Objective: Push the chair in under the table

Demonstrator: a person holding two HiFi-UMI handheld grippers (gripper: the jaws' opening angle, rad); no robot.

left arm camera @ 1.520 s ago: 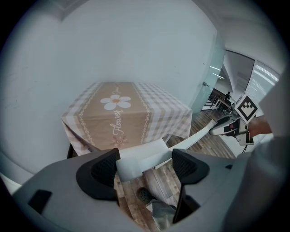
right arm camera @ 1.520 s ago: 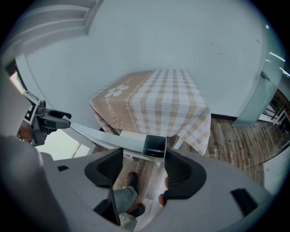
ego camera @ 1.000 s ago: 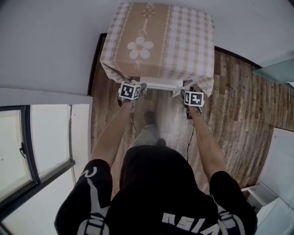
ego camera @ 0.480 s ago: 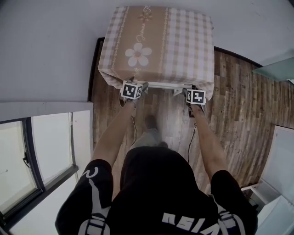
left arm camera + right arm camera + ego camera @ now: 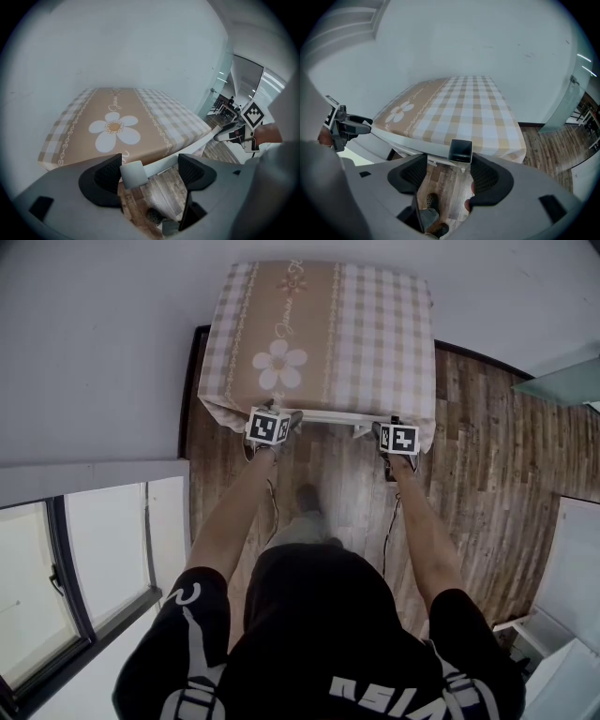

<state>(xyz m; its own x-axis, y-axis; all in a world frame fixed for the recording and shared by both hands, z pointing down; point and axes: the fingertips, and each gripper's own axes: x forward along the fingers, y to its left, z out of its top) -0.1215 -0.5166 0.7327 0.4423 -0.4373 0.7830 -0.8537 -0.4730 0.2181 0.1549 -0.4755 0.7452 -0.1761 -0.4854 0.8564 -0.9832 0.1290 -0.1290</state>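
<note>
Wood-plank floor (image 5: 487, 446) and grey wall (image 5: 94, 334) as background; checked-cloth table (image 5: 375, 334) at upper centre of head view. White chair (image 5: 333, 415) right at table's lower edge, only top rail showing below cloth hem. Left gripper (image 5: 289, 418) at rail's left end, fingers (image 5: 107, 174) wide apart, white post end (image 5: 132, 173) between them, close beside left finger, unclamped. Right gripper (image 5: 382, 429) at rail's right end, likewise spread, hollow post end (image 5: 460, 151) between, not squeezed
</note>
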